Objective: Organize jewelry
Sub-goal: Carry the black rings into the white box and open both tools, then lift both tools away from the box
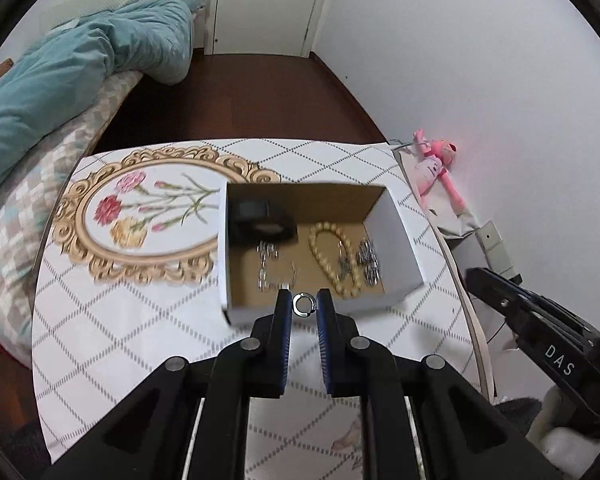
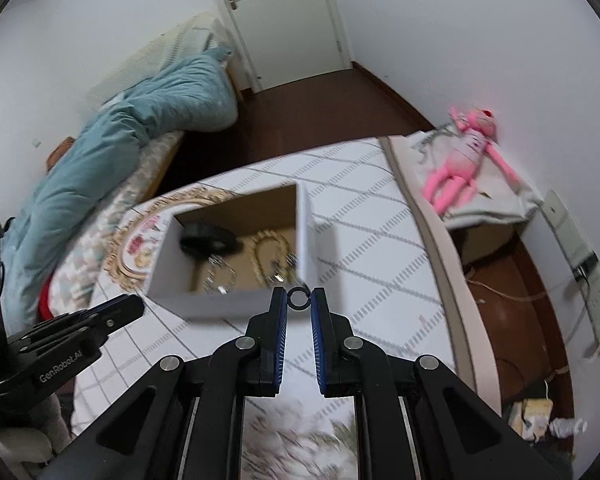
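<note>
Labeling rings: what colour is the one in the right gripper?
Black ring, clearest in the right wrist view.

Both fisheye views look forward and steeply down along their own tongs at the open box on the patterned surface. The left wrist view centres it squarely. The right wrist view sees it skewed toward centre left. Both share the box, bed and door; each catches the other tongs at its edge.
</note>
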`<action>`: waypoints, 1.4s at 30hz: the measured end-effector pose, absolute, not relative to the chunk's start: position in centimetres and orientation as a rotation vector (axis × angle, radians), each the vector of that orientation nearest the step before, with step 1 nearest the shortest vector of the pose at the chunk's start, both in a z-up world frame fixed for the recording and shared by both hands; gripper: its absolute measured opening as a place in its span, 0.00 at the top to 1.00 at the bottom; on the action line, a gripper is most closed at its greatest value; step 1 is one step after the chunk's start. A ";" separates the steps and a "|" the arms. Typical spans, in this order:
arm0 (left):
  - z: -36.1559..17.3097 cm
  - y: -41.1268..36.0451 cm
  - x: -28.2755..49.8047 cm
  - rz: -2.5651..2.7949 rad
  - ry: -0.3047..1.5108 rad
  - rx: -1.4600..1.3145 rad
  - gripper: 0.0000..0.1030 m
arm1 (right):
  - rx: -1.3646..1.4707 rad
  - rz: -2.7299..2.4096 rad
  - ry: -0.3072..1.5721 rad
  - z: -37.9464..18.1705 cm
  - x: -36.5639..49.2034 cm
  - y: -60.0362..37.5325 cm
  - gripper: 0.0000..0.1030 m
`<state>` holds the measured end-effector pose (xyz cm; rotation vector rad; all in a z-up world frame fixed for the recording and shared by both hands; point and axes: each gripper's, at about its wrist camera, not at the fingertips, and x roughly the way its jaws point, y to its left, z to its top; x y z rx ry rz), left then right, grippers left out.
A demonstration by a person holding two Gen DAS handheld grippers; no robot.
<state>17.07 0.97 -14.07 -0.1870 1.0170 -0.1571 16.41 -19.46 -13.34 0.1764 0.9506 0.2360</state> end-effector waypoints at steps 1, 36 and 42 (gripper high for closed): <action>-14.2 1.1 18.2 -0.157 1.029 -0.189 0.90 | 0.181 0.253 0.958 -13.3 17.5 -19.0 0.88; -16.8 3.6 22.9 0.104 1.067 -0.067 0.00 | -0.187 0.042 1.102 -16.9 25.5 -15.4 0.00; -15.9 3.4 21.1 0.122 1.040 -0.069 0.00 | -0.166 0.040 1.084 -16.2 23.8 -16.0 0.00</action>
